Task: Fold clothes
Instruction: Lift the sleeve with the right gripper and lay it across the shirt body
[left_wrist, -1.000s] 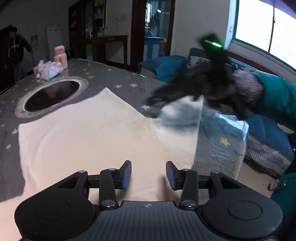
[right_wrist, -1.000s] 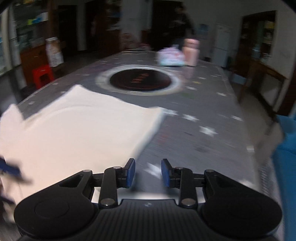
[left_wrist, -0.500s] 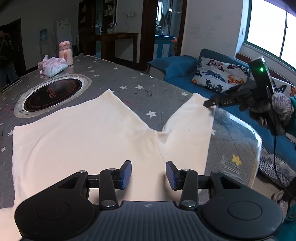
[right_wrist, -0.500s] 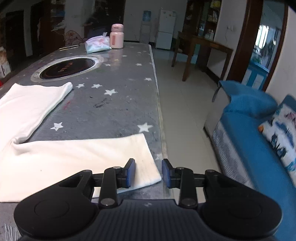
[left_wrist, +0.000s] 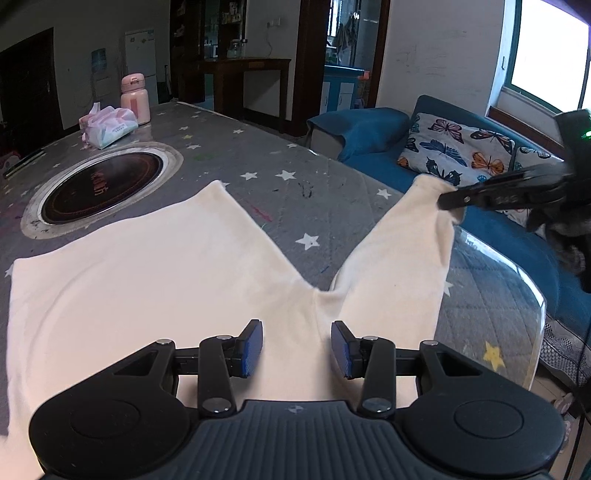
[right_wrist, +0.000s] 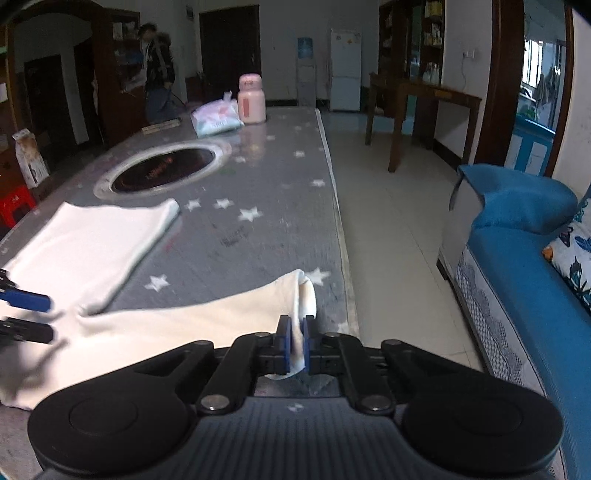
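A cream long-sleeved garment (left_wrist: 155, 288) lies spread on the grey star-patterned table (left_wrist: 295, 184). My left gripper (left_wrist: 296, 349) is open and empty, hovering over the garment where the near sleeve meets the body. My right gripper (right_wrist: 296, 345) is shut on the cuff end of that sleeve (right_wrist: 207, 325) near the table's right edge. In the left wrist view the right gripper (left_wrist: 452, 199) lifts the sleeve end (left_wrist: 424, 221) slightly off the table. The other sleeve (right_wrist: 96, 243) lies flat toward the round hob.
A round built-in hob (left_wrist: 103, 184) sits in the table beyond the garment. A pink bottle (left_wrist: 135, 98) and a tissue pack (left_wrist: 109, 123) stand at the far end. A blue sofa (left_wrist: 498, 236) with a butterfly cushion runs along the table's right side. A person (right_wrist: 157, 70) stands far back.
My right gripper has closed on the sleeve cuff and raised it a little. My left gripper has stayed open over the garment.
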